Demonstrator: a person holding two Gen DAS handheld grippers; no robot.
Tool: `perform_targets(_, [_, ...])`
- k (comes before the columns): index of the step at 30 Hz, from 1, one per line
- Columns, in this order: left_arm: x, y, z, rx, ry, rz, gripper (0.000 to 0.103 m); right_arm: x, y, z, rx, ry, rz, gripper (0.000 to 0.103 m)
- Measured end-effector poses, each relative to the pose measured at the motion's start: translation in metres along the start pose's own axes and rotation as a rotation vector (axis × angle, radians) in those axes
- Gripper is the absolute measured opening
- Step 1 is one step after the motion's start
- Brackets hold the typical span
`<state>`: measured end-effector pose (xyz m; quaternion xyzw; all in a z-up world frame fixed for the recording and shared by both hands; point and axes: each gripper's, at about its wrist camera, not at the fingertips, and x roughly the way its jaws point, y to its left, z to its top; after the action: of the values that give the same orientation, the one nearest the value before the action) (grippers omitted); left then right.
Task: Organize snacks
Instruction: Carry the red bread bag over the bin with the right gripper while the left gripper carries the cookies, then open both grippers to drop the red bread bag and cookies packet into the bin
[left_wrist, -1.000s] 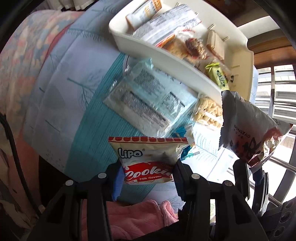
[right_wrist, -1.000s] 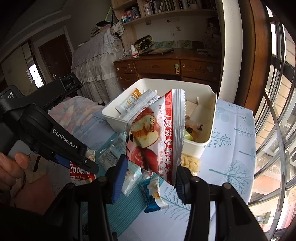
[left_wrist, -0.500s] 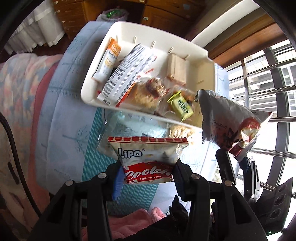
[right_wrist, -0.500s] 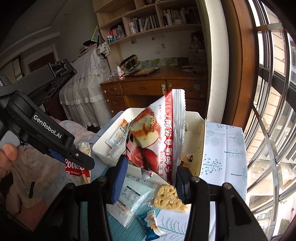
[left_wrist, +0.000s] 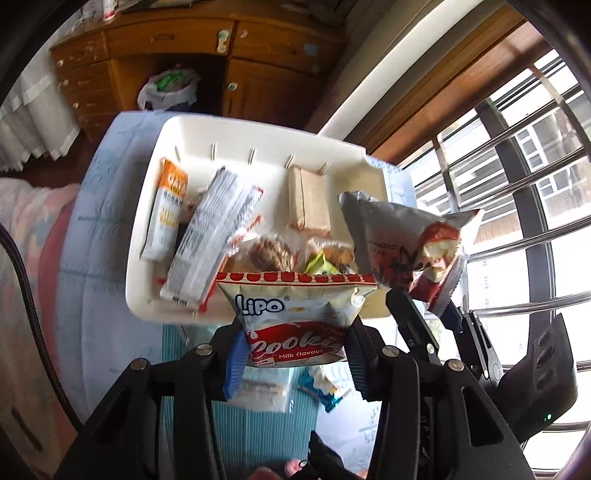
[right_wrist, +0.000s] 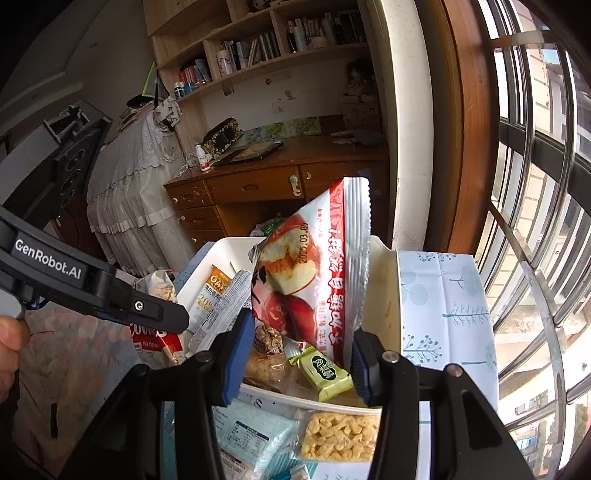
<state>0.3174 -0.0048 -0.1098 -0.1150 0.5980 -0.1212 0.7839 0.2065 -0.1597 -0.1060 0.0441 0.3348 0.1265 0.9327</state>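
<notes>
Above the white snack bin (left_wrist: 192, 140), left tongs (left_wrist: 293, 354) pinch a Lipo cookie packet (left_wrist: 295, 314), right tongs (right_wrist: 303, 358) pinch a dried-apple bag (right_wrist: 314, 280).

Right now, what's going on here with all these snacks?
A person is tidying snacks into a white bin on a table. The left gripper is clamped on a Lipo cookie pack, and the right gripper is clamped on a red and silver apple chip bag. Both packs are in the air near the bin, which already holds several snacks. A few packets, including a blue one, lie on the tablecloth outside it.
</notes>
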Motion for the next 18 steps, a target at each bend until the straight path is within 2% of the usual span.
perform_targets(8, [0.013, 0.014, 0.012, 0.075, -0.115, -0.063, 0.045, 0.036, -0.004, 0.003, 0.063, 0.023, -0.024, 0.049])
perform_targets(10, [0.016, 0.016, 0.013, 0.090, -0.141, -0.058, 0.045, 0.042, -0.006, 0.003, 0.074, 0.026, -0.029, 0.049])
perform_targets(15, [0.026, 0.020, 0.016, 0.104, -0.144, -0.047, 0.046, 0.055, -0.009, 0.002, 0.088, 0.044, -0.061, 0.049])
perform_targets(17, [0.028, 0.021, 0.018, 0.091, -0.139, -0.050, 0.053, 0.059, -0.011, 0.001, 0.092, 0.052, -0.070, 0.050])
perform_targets(18, [0.029, 0.022, 0.019, 0.083, -0.132, -0.055, 0.064, 0.061, -0.012, 0.001, 0.096, 0.055, -0.073, 0.050])
